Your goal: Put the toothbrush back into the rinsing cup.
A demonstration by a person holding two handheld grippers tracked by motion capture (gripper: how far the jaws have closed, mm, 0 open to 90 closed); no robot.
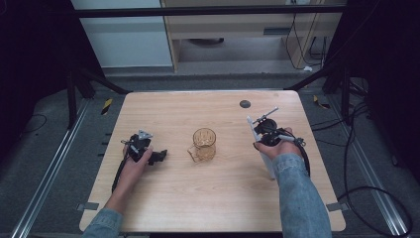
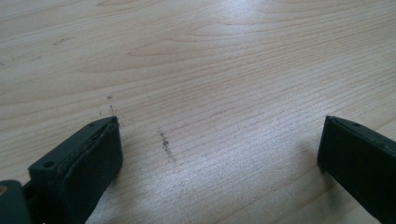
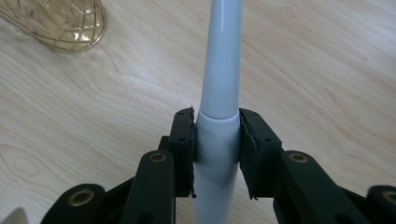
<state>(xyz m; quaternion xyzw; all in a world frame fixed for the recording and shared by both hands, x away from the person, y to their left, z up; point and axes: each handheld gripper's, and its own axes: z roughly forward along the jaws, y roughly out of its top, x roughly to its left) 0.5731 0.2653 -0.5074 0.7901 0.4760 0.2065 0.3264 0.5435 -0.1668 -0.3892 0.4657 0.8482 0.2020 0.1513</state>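
1. Looking down in the high view, a pale wooden table (image 1: 218, 198) is seen. A gold wire cup (image 1: 203, 144) stands upright near its middle, between the left gripper (image 1: 157, 156) and the right gripper (image 1: 262, 130). A small dark disc (image 1: 245, 104) lies near the far edge. A white tube (image 1: 261, 148) is held in the right gripper, slanting.
2. In the left gripper view, the black jaws are spread wide over bare, scuffed wood grain (image 2: 210, 93); nothing is gripped.
3. In the right gripper view, the smooth, glossy white tube (image 3: 219, 93) is clamped at its stepped joint by the black padded jaws. The wire cup (image 3: 60, 23) appears at the upper left, well apart.
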